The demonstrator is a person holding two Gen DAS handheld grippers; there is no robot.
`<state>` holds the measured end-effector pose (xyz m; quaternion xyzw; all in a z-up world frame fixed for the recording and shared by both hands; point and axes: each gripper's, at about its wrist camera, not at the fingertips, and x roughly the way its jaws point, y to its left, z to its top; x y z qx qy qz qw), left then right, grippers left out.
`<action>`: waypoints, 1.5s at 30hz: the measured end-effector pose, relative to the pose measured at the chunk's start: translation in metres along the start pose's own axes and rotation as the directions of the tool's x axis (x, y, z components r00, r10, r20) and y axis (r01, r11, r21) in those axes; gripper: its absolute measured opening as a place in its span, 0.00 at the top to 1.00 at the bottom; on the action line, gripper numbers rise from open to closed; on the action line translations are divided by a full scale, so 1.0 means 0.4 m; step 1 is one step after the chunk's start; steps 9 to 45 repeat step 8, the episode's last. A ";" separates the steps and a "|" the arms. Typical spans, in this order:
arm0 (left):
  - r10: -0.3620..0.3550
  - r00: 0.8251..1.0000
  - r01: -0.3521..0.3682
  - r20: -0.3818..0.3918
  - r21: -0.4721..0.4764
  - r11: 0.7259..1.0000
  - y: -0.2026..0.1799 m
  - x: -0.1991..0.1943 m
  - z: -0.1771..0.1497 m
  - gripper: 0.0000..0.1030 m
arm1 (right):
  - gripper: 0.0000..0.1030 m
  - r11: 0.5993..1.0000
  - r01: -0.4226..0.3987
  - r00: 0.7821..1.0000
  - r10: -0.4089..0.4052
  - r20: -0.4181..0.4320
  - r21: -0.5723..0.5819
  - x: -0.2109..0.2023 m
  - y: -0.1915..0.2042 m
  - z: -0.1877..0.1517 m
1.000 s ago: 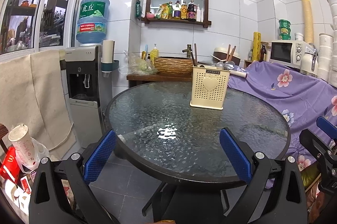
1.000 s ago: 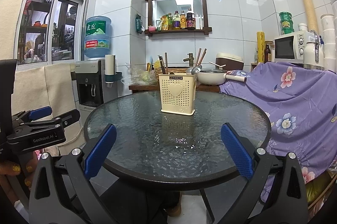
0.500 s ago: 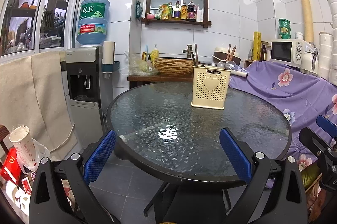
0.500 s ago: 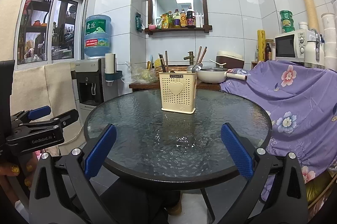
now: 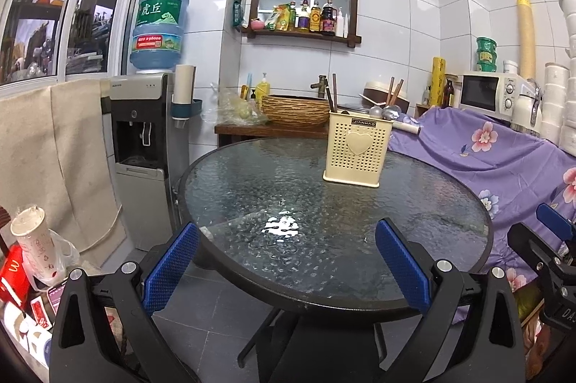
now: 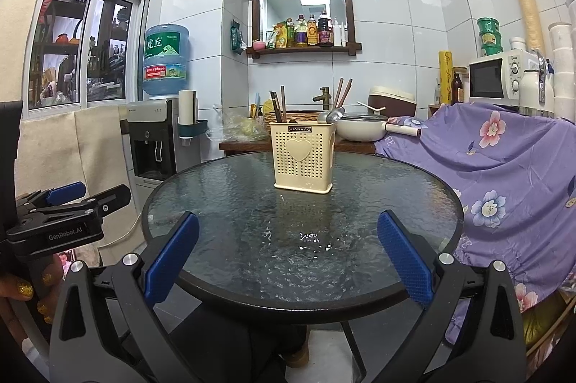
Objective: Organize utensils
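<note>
**Both tools wide open, holder on bench**

Left tool [image 5: 286,264] and right tool [image 6: 288,257] both spread wide, nothing held, hovering at near edge of round glass bench [image 6: 223,203]. Cream perforated utensil holder [image 6: 303,160] stands upright on far half of bench, well apart from both tools. Chopsticks [image 6: 279,106] and spoons [image 6: 333,115] stick up from it.

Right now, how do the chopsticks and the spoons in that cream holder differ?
The chopsticks are thin, dark brown sticks standing tall above the cream holder; the spoons are shiny metal with rounded bowls, sitting low near its rim. Chopsticks show at both ends of the holder, spoons only toward one end. Both stand in the holder.
</note>
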<state>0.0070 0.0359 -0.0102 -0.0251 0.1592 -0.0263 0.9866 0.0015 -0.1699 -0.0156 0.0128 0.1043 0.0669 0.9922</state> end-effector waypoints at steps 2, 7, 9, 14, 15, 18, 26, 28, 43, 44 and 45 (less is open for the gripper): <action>0.004 1.000 -0.004 -0.007 0.011 1.000 -0.001 0.000 0.002 0.06 | 0.06 1.000 0.000 1.000 0.000 0.001 0.002 0.001 0.000 -0.001; 0.013 1.000 -0.013 -0.003 0.009 1.000 0.005 -0.005 0.006 0.06 | 0.05 1.000 0.003 1.000 -0.003 -0.001 0.007 0.004 -0.003 -0.006; 0.013 1.000 -0.013 -0.002 0.008 1.000 0.006 -0.005 0.006 0.06 | 0.06 1.000 0.002 1.000 -0.002 -0.002 0.007 0.005 -0.003 -0.005; 0.013 1.000 -0.013 -0.002 0.008 1.000 0.006 -0.005 0.006 0.06 | 0.06 1.000 0.002 1.000 -0.002 -0.002 0.007 0.005 -0.003 -0.005; 0.013 1.000 -0.013 -0.002 0.008 1.000 0.006 -0.005 0.006 0.06 | 0.06 1.000 0.002 1.000 -0.002 -0.002 0.007 0.005 -0.003 -0.005; 0.013 1.000 -0.013 -0.002 0.008 1.000 0.006 -0.005 0.006 0.06 | 0.06 1.000 0.002 1.000 -0.002 -0.002 0.007 0.005 -0.003 -0.005; 0.013 1.000 -0.013 -0.002 0.008 1.000 0.006 -0.005 0.006 0.06 | 0.06 1.000 0.002 1.000 -0.002 -0.002 0.007 0.005 -0.003 -0.005; 0.013 1.000 -0.013 -0.002 0.008 1.000 0.006 -0.005 0.006 0.06 | 0.06 1.000 0.002 1.000 -0.002 -0.002 0.007 0.005 -0.003 -0.005; 0.013 1.000 -0.013 -0.002 0.008 1.000 0.006 -0.005 0.006 0.06 | 0.06 1.000 0.002 1.000 -0.002 -0.002 0.007 0.005 -0.003 -0.005; 0.013 1.000 -0.013 -0.002 0.008 1.000 0.006 -0.005 0.006 0.06 | 0.06 1.000 0.002 1.000 -0.002 -0.002 0.007 0.005 -0.003 -0.005; 0.013 1.000 -0.013 -0.002 0.008 1.000 0.006 -0.005 0.006 0.06 | 0.06 1.000 0.002 1.000 -0.002 -0.002 0.007 0.005 -0.003 -0.005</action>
